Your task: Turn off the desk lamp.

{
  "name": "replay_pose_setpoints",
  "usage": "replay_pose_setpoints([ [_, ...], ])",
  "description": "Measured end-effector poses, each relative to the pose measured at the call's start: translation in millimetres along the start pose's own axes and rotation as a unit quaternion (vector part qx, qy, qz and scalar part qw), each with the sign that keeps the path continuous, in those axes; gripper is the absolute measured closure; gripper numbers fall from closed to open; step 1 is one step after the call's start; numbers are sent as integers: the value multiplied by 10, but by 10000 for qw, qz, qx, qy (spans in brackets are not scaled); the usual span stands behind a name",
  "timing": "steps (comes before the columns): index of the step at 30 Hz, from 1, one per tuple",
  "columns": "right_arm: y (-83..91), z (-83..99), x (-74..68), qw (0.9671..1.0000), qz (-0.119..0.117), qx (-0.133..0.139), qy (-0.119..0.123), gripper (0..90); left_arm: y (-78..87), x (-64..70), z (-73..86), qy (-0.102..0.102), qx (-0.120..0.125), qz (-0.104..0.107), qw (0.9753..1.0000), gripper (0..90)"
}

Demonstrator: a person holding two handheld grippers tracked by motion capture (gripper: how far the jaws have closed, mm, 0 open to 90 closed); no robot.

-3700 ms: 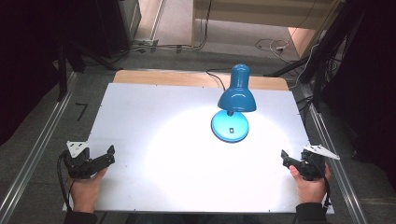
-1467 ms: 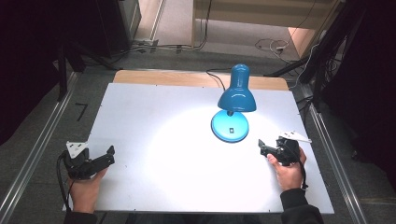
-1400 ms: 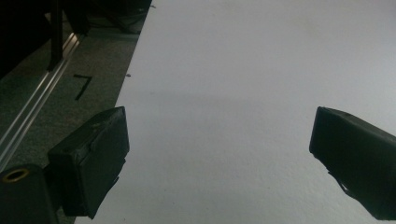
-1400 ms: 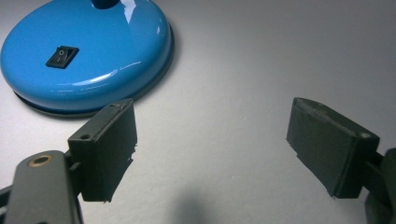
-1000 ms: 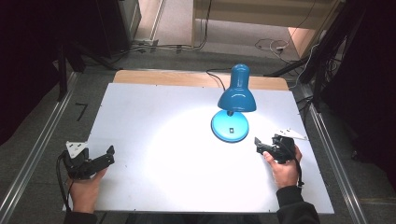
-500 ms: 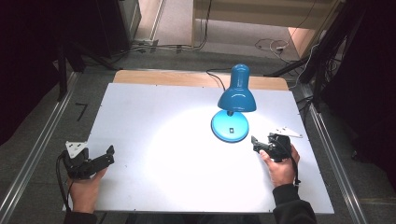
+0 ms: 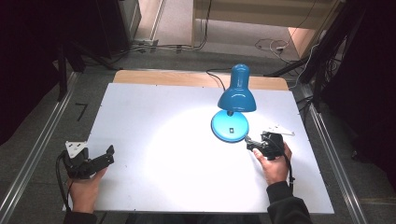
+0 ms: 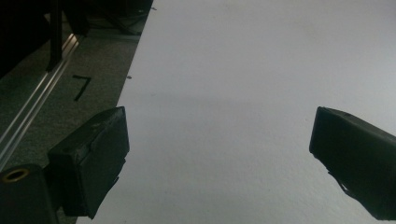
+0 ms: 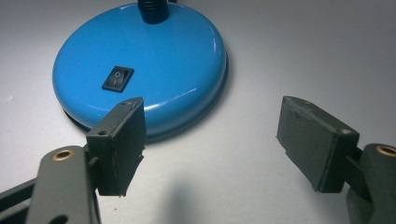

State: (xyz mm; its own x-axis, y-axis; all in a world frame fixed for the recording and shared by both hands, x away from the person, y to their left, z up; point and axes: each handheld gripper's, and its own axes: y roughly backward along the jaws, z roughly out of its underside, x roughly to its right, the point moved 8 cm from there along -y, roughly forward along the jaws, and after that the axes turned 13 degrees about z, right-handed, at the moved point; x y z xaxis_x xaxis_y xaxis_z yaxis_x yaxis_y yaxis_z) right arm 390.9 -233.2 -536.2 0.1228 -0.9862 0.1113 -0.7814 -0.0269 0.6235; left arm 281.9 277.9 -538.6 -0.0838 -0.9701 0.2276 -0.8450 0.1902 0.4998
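A glossy blue metal desk lamp (image 7: 232, 112) stands on the white table (image 7: 154, 121), its round domed base (image 9: 140, 70) carrying a small black rocker switch (image 9: 117, 78) on top and a black flexible neck rising from the far edge. The bell-shaped shade (image 7: 236, 98) leans over the base and throws a bright pool of light onto the tabletop beside it.

The right gripper (image 9: 210, 144) is spread wide and grips nothing. The lamp base lies just ahead of its jaws, off toward the left-hand jaw, whose tip overlaps the near rim of the base in the right gripper view; whether it touches cannot be told. The right-hand jaw stands over bare table, well clear of the base.

The left gripper (image 8: 219, 154) is likewise released, its jaws wide apart with only plain white tabletop between and ahead of them. In the high view it sits well apart from the lamp, near the table's left edge.
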Motion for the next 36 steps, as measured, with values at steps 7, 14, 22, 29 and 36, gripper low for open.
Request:
replay_pose_setpoints([
  [7,-8,-31,-63,10000,-31,14,54,242,-6,4,-2,-9,-6,16,10000,55],
  [14,-20,-64,-150,9999,-97,55,90,264,-7,2,-4,2,7,15,10000,54],
  [22,-50,-94,-267,9997,-162,94,153,300,-8,-3,-3,11,2,20,10000,54],
  [29,-66,-102,-331,9996,-225,129,148,367,-8,0,-4,11,6,25,10000,54],
  [36,-68,-132,-401,9987,-414,299,73,619,-11,4,-2,-7,-12,18,10000,54],
])
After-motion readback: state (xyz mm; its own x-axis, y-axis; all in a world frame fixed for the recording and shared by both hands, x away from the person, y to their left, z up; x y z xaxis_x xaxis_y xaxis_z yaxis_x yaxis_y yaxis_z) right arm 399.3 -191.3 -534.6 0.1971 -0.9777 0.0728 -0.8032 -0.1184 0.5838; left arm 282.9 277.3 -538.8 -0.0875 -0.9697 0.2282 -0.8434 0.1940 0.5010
